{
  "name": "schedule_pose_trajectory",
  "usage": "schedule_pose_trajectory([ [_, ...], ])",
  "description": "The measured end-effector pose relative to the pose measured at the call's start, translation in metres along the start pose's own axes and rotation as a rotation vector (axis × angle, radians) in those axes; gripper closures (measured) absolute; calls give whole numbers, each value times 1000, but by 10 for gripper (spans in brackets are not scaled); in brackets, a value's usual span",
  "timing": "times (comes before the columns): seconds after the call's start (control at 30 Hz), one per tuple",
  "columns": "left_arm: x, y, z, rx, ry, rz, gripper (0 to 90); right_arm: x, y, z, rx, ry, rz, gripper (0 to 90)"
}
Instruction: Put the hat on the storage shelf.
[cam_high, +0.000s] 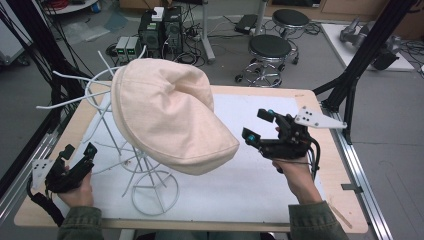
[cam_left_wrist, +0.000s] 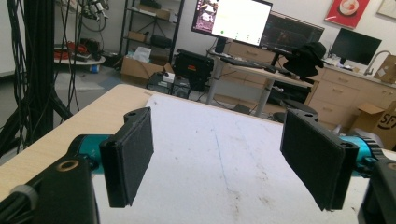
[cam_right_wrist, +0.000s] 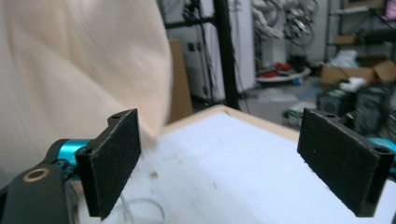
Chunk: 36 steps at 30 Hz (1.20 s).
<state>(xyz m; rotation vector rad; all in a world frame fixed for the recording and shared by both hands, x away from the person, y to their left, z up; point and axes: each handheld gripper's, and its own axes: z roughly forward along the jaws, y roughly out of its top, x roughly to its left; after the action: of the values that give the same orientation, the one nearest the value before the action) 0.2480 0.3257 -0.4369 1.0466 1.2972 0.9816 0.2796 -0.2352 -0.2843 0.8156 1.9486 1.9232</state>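
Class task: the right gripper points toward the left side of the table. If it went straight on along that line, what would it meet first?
Probably the cream hat on the white wire stand: the right gripper, jaws open, points at its lower rim. Depth is unclear, so it might pass just beneath.

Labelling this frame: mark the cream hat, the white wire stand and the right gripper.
cream hat (cam_high: 165, 115), high view, middle of its crown.
white wire stand (cam_high: 155, 192), high view, base ring.
right gripper (cam_high: 257, 125), high view, between its open jaws.
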Motion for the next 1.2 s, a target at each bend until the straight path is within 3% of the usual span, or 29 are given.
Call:
schedule_pose_trajectory([
  [0.17, -1, 0, -1, -4, -1, 2, 260, -8, -29, -22, -11, -129, 29, 114],
  [0.37, 0, 0, -2, -4, 5, 0, 260, -14, -60, -37, 17, -305, -1, 111],
  [0.57, 1, 0, -2, -7, 9, -5, 260, -24, -86, -51, 1, -459, 13, 112],
  [0.77, 0, 0, -2, -7, 8, -7, 260, -33, -103, -62, -17, -578, 24, 111],
  [0.97, 1, 0, -3, -8, 12, -4, 260, -36, -111, -67, -33, -676, -22, 111],
  [1.1, 1, 0, -3, -10, 13, -4, 260, -39, -119, -69, -64, -785, -16, 112],
  [1.2, 1, 0, -3, -14, 14, -2, 260, -40, -123, -68, -46, -874, -26, 111],
])
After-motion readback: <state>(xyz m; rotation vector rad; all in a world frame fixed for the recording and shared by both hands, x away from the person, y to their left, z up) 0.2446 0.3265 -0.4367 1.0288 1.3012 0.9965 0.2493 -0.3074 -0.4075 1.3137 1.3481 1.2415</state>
